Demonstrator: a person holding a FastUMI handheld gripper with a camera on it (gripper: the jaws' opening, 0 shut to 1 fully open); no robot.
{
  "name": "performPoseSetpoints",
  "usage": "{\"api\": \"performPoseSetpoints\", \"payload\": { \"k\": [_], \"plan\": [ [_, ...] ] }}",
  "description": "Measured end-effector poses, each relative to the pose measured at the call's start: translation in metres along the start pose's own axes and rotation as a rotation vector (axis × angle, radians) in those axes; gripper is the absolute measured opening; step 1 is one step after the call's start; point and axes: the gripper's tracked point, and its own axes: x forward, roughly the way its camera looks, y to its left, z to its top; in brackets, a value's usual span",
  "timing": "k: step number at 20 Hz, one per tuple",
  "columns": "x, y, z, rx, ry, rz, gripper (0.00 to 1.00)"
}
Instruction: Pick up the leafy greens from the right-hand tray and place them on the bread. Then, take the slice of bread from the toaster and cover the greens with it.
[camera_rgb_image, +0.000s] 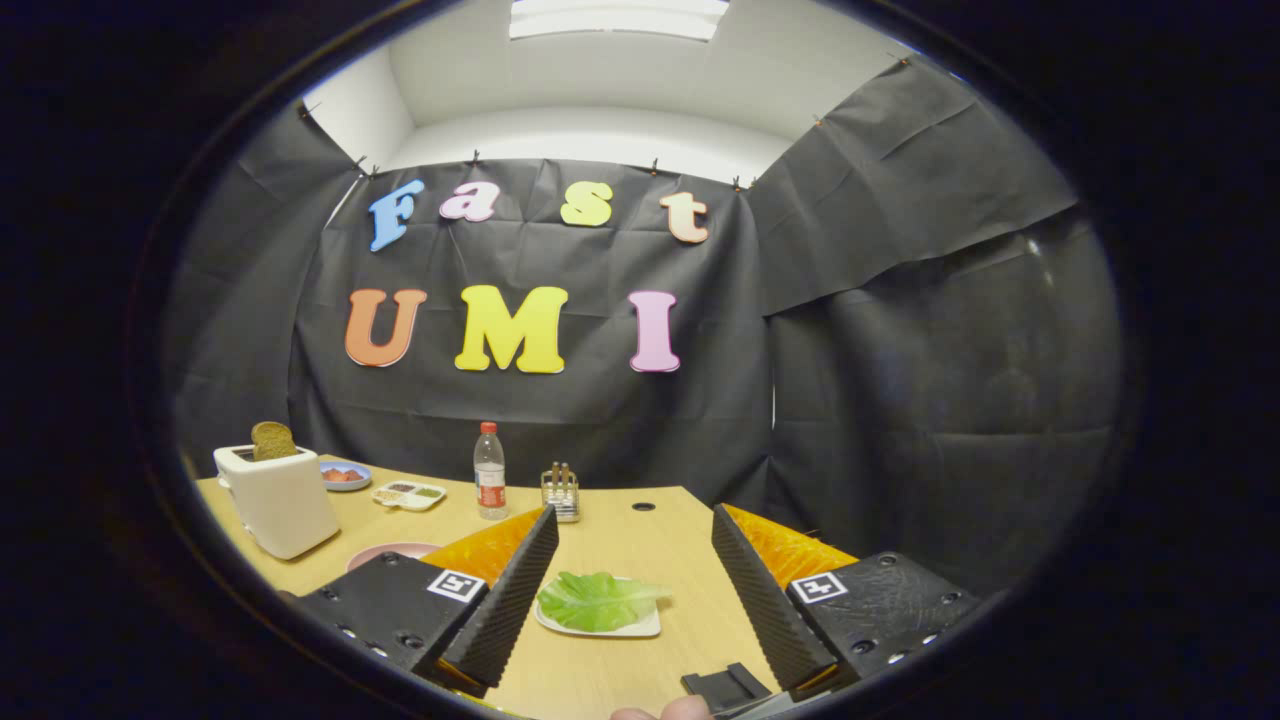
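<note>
Jaws spread wide and lined up on the leafy greens (600, 600), nothing grasped yet.

The gripper (634, 560) hangs above the wooden tabletop (620, 525) with its jaws released. The gap between them frames the green leaf on its small white tray (645, 628), at 12 o'clock from the fingertips and just ahead of them. That looks like an approach meant to straddle the leaf before closing. The fingers (515, 590) touch neither leaf nor tray. At about 10 o'clock, well apart from the tray, stands the white toaster (280, 500) with a brown slice of bread (272, 440) upright in its slot, left there for the later covering step. A pink plate (395, 552) peeks out beside the left finger; whether it carries the base bread I cannot tell. A bottle (489, 470) stands further back at 11 o'clock.
</note>
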Motion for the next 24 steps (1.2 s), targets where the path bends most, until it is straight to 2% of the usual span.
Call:
{"api": "performPoseSetpoints", "payload": {
  "k": [7, 14, 17, 19, 24],
  "plan": [
    [0.006, 0.002, -0.003, 0.007, 0.021, 0.005, 0.95],
    [0.046, -0.013, -0.038, 0.113, 0.194, 0.020, 0.95],
    [0.071, -0.014, -0.066, 0.214, 0.324, 0.050, 0.96],
    [0.088, -0.010, -0.093, 0.336, 0.440, 0.067, 0.96],
    [0.123, -0.018, -0.143, 0.526, 0.600, 0.010, 0.96]
  ]
}}
